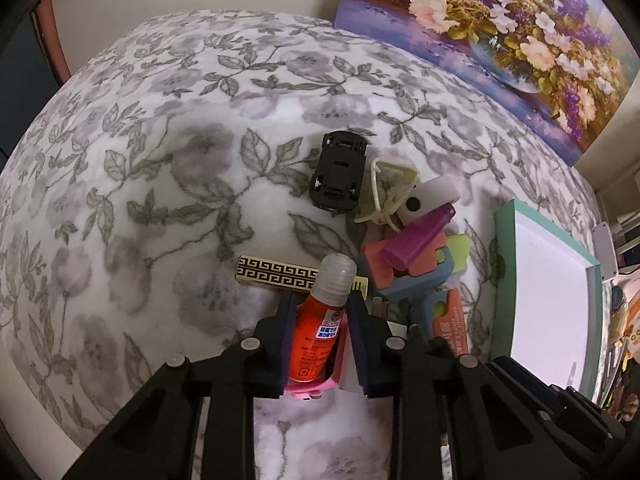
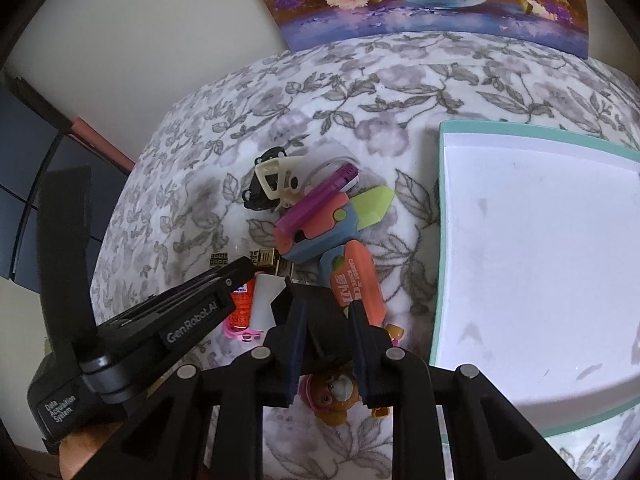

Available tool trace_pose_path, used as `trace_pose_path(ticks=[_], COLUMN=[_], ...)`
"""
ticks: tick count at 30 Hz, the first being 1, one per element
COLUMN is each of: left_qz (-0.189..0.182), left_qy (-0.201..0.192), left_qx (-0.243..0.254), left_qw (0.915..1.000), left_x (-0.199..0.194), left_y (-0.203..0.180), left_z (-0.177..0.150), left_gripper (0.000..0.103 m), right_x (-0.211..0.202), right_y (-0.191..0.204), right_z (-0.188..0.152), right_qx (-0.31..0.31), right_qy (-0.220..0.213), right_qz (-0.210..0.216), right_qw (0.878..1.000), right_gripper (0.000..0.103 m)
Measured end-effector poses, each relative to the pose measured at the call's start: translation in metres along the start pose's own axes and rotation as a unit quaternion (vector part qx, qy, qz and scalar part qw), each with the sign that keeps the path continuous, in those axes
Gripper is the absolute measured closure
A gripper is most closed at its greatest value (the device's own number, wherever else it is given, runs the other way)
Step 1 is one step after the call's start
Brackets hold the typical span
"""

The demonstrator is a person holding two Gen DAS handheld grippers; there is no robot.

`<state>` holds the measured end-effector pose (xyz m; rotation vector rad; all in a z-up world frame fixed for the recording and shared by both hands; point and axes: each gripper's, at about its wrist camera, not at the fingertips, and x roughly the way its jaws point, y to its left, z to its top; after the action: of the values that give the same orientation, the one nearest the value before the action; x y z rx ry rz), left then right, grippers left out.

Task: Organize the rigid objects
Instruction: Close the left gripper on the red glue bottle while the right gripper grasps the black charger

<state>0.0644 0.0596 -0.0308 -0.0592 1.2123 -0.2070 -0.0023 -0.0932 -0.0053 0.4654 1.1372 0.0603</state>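
Floral blanket under everything; flower painting leans on wall behind. Teal-rimmed white tray lies right of the pile. Carrot knife toy sits under purple case; black toy car lies upside down. Left gripper jaws pinch orange glue bottle. Right gripper jaws spread above bear figure.

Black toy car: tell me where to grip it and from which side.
Grip the black toy car across its narrow body, midway between the axles, coming from above. It lies upside down, chassis up. Its left flank is free; the cream clip crowds the right one, so keep that finger close to the car.
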Motion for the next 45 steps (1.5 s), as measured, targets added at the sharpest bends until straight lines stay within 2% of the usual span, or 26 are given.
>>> trace_pose_path(ticks=[11, 20, 27, 32, 41, 45], left_qz=[-0.017, -0.023, -0.018, -0.016, 0.009, 0.019], left_qy=[-0.009, -0.007, -0.008, -0.004, -0.012, -0.001], left_qx=[-0.008, -0.015, -0.02, -0.021, 0.012, 0.02], left_qw=[0.9998, 0.9996, 0.9996, 0.9996, 0.9998, 0.9996], left_x=[-0.01, -0.009, -0.003, 0.003, 0.006, 0.013], left_y=[0.005, 0.006, 0.009, 0.01, -0.002, -0.005], left_z=[-0.001, -0.001, 0.003, 0.006, 0.007, 0.006], left_gripper=[0.079, 0.079, 0.079, 0.08, 0.079, 0.077], right_x=[0.0, 0.012, 0.032, 0.036, 0.038, 0.038], right_y=[0.002, 0.005, 0.011, 0.017, 0.02, 0.02], right_z=[-0.002, -0.005, -0.006, -0.005, -0.005, -0.005], right_qx=[-0.001, -0.008, -0.016, -0.028, -0.039, -0.042], right_qy=[0.003, 0.023, 0.044, 0.038, 0.034, 0.032], right_qz=[0.011, 0.02, 0.014, 0.002, -0.004, -0.006], right_qw=[1.0, 1.0, 0.999, 0.999, 0.999, 0.999], right_gripper=[0.077, 0.058, 0.056, 0.056, 0.057, 0.058])
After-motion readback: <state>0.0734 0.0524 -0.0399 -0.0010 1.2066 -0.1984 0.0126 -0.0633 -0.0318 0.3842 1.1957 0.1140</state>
